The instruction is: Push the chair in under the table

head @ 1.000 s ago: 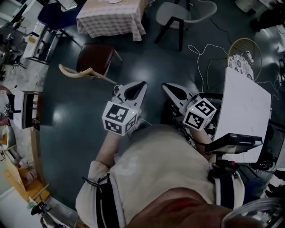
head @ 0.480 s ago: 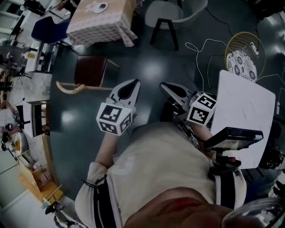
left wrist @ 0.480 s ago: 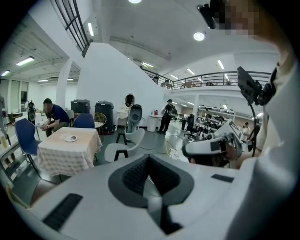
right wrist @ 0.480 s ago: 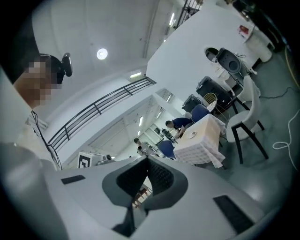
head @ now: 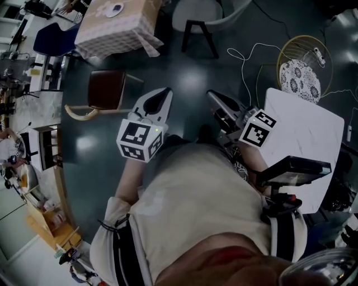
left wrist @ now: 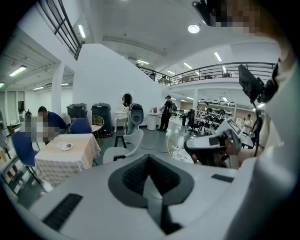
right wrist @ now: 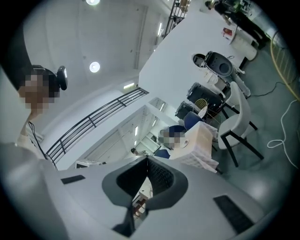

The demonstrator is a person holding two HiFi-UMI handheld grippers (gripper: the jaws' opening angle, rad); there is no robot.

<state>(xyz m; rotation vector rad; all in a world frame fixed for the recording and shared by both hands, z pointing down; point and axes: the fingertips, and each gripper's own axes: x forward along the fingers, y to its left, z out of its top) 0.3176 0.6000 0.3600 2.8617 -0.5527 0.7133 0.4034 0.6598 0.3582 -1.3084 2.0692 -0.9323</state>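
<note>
Head view crops the table [head: 130, 34]; left hand-held gripper [head: 165, 91] and right hand-held gripper [head: 212, 94] closed, empty.

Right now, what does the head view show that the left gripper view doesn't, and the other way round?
Only the head view: the brown chair with its curved wooden back, not yet pushed in. Only the left gripper view: the balcony railing and a standing person far off. Both: the cloth-covered table, the white chair and the right claw.
</note>
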